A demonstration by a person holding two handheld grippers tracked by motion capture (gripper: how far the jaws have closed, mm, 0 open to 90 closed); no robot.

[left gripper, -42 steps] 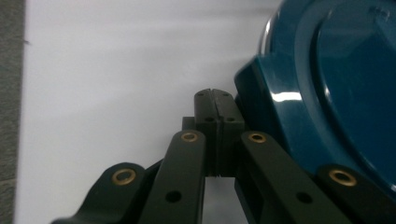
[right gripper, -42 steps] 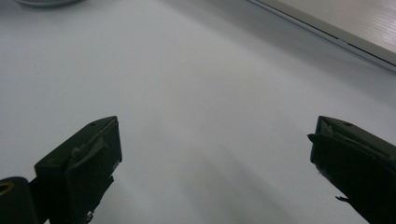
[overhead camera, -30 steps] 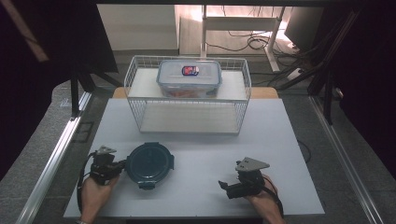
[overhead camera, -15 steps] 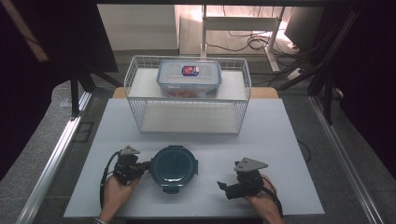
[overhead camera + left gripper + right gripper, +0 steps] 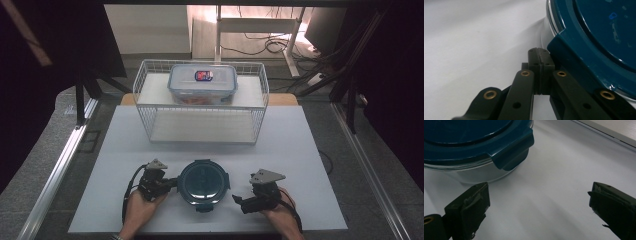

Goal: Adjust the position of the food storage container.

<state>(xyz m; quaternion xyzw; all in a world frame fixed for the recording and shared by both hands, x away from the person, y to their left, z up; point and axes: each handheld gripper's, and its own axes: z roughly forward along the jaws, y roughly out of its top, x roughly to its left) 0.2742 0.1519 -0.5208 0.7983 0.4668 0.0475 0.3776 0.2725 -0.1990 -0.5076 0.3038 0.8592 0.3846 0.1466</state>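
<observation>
Round glass container with dark teal clip-on lid (image 5: 203, 181): on white desk (image 5: 310, 150). Left hand-held gripper (image 5: 172, 183): jaws closed, empty, against lid's latch. Right hand-held gripper (image 5: 239, 201): jaws apart, empty, just beside container.

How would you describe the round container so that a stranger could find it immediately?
On the white table, look at the near edge, in front of the wire basket. The round container sits there; its dark teal clip-on lid sets it apart from the rectangular clear-lidded box.
</observation>
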